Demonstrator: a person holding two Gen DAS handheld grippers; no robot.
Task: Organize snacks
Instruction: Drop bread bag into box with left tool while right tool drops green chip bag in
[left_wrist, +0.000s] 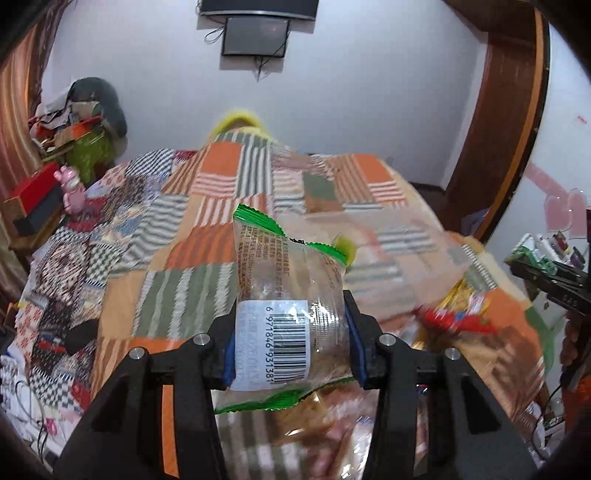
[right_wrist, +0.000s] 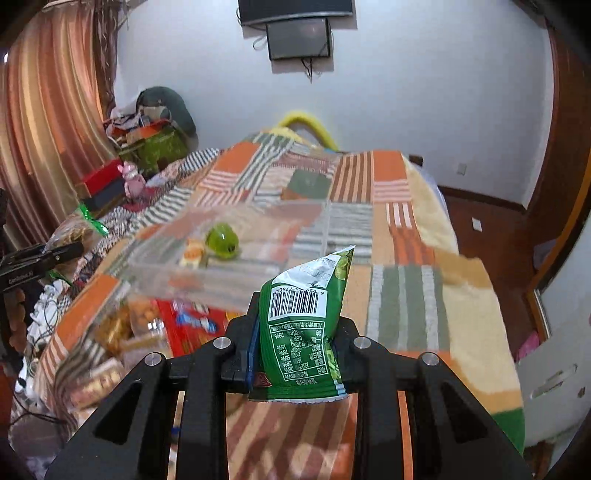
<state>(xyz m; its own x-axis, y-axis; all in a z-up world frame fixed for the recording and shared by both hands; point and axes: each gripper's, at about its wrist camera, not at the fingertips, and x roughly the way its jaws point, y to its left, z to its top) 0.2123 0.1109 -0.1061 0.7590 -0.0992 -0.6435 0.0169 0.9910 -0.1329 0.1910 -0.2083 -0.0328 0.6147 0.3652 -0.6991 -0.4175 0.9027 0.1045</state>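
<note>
My left gripper is shut on a clear snack bag with green edges and a barcode, held above the patchwork bed. My right gripper is shut on a green snack packet, held upright above the bed. A clear plastic box lies on the bed ahead of the right gripper, with a green round snack and a small orange-white packet inside. A pile of loose snacks, including a red packet, lies left of the right gripper. The same pile shows blurred in the left wrist view.
The patchwork blanket covers the bed. Boxes, a pink toy and clutter stand at the far left by the curtain. Cables lie at the bed's left edge. The other gripper shows at the left edge of the right wrist view.
</note>
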